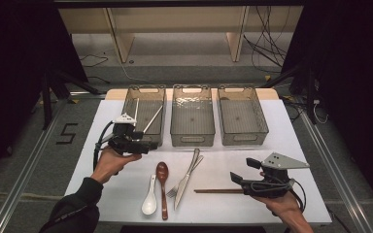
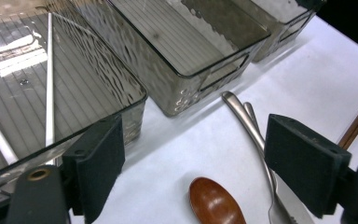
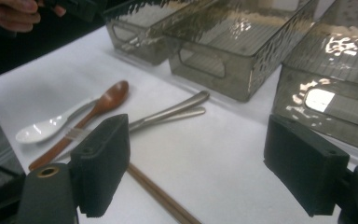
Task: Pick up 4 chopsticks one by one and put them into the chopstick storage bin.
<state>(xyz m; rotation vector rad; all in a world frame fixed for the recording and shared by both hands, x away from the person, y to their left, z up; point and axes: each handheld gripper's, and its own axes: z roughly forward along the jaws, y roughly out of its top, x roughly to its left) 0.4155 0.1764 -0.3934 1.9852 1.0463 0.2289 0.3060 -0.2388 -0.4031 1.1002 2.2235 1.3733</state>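
Two grippers: both with jaws apart, nothing in them
Left gripper point(image 1: 143, 141): hanging by the near edge of the left bin point(image 1: 131, 99), white chopsticks point(image 1: 151, 120) inside it
Right gripper point(image 1: 245, 174): low over the white mat point(image 1: 126, 189), brown chopstick point(image 1: 218, 191) just beside its jaws

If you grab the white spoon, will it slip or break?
The white spoon looks glossy and glazed, so it would probably slide between jaws. It seems to be ceramic, so a drop might chip it. Its rounded bowl would likely let it rock or spin on the table when pushed.
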